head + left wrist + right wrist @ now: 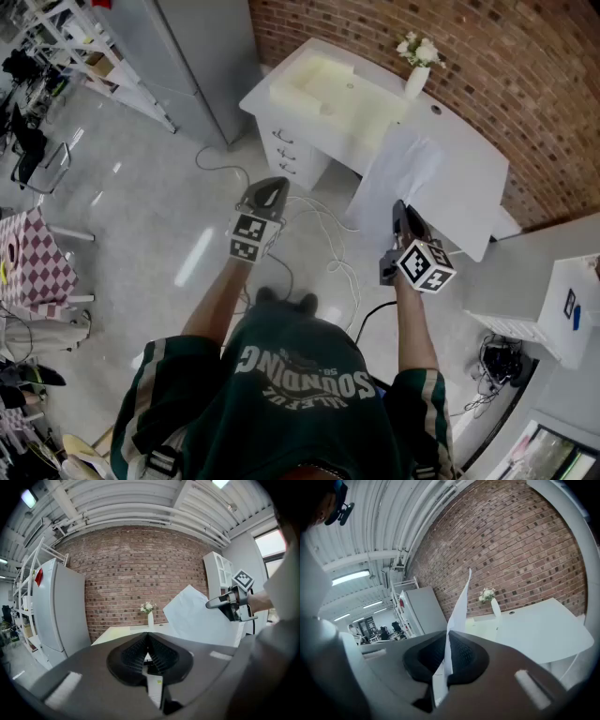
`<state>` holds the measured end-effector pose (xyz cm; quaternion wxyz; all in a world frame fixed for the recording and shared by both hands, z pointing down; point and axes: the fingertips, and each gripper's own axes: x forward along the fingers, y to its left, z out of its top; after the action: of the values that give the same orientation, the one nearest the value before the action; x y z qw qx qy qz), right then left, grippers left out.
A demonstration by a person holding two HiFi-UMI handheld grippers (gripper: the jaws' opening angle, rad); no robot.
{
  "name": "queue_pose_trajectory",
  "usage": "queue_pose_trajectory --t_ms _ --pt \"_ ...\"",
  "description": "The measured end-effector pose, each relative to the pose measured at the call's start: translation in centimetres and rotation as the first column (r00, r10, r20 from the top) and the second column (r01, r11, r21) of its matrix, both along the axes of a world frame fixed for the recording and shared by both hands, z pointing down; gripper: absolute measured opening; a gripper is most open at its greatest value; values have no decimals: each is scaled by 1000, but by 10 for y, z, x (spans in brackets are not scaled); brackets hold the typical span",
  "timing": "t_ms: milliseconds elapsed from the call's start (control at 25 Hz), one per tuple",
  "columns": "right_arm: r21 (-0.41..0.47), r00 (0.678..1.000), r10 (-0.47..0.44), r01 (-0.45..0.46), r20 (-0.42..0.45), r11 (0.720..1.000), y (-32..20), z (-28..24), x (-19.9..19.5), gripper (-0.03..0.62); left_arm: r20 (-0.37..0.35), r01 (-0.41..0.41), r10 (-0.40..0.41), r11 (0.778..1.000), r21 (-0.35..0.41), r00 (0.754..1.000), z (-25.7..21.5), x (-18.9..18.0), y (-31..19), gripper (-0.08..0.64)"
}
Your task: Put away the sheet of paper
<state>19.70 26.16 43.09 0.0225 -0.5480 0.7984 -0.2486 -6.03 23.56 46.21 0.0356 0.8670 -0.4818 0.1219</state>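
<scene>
A white sheet of paper (394,183) hangs in the air in front of the white desk (469,150), pinched at its near edge by my right gripper (401,217). In the right gripper view the sheet of paper (459,606) stands on edge between the closed jaws and rises above them. My left gripper (266,192) is held lower left of the sheet, apart from it, jaws together with nothing in them. In the left gripper view the sheet (197,616) and the right gripper (210,604) show to the right.
On the desk lie a cream foam tray (337,94) and a white vase of flowers (417,70). Drawers (286,150) front the desk's left end. Cables (323,234) trail on the floor. A grey cabinet (202,56) stands to the left, a white unit (562,309) to the right.
</scene>
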Motion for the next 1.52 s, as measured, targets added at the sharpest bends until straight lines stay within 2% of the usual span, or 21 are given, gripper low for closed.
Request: queue_pose_trajectory --t_ms 240,600,840,1160,1520 --pt "10 999 41 -41 3 999 16 3 7 1 -8 -42 42 999 1 999 0 8 5 11" --pt "-7 1000 8 -8 19 1000 13 9 10 1 -32 8 -9 1000 -23 999 3 6 12 11" --pt "-12 1000 -21 21 16 1000 -9 11 1 0 -43 40 -41 999 -28 998 11 -3 -5 11" --pt "-1 1000 -14 14 16 1000 -75 7 -7 0 -54 16 -18 999 -33 998 22 2 -77 11" --pt "-26 1000 14 -13 10 1000 -186 11 -17 2 -64 -39 37 999 -35 997 24 7 -193 11"
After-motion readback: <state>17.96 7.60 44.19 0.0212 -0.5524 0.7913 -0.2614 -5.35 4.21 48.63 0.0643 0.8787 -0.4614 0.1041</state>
